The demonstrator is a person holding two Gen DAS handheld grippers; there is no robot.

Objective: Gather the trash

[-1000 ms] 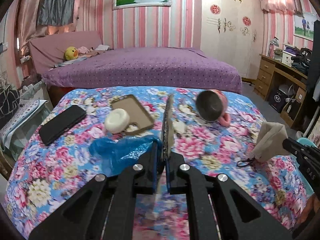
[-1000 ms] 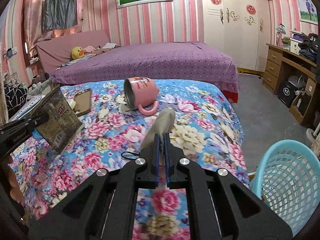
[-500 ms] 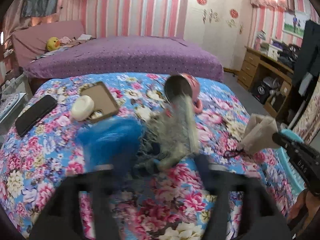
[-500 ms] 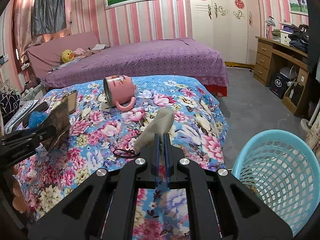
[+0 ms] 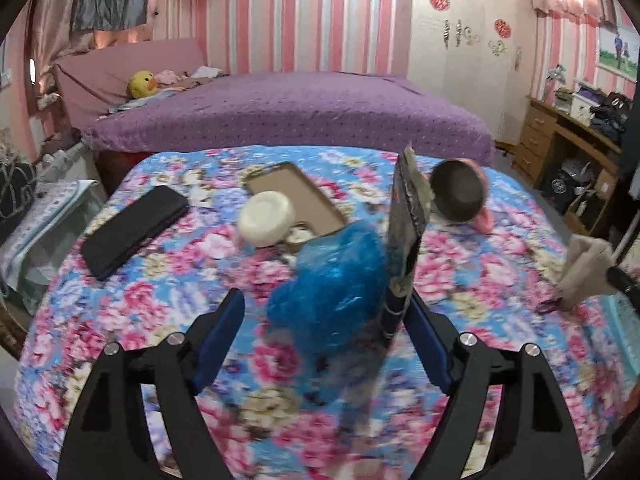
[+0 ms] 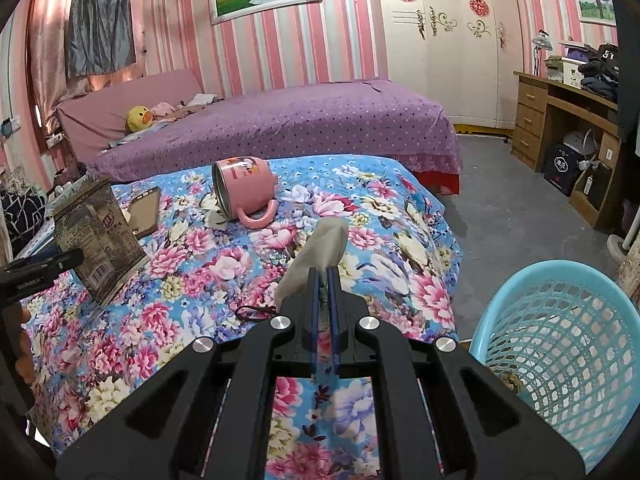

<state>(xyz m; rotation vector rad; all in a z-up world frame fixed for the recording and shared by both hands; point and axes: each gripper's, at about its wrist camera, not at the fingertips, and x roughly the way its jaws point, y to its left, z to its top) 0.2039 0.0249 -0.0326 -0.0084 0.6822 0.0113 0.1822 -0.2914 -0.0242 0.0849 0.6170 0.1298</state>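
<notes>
My left gripper [image 5: 324, 304] hangs over the floral tablecloth [image 5: 120, 320] with its jaws opening wide. Between them sit a crumpled blue plastic bag [image 5: 332, 284] and a flattened dark carton [image 5: 404, 248] standing on edge against the right finger; no pad presses on either. In the right wrist view the carton [image 6: 96, 236] leans beside the left gripper [image 6: 40, 268]. My right gripper [image 6: 324, 276] is shut on a beige crumpled paper [image 6: 320, 256], held above the table's near corner. A light blue mesh basket [image 6: 560, 340] stands on the floor to its right.
A pink mug [image 6: 244, 188] lies on its side mid-table. A black phone [image 5: 136, 228], a tan phone case [image 5: 296, 200] and a white round lid [image 5: 266, 220] lie at the left. A black hair tie [image 6: 252, 312] lies near the right gripper. A purple bed stands behind.
My left jaws went from shut on the carton to wide apart, and the gripper slid forward around the blue bag. The right gripper shifted slightly toward the basket, still holding the beige paper.
</notes>
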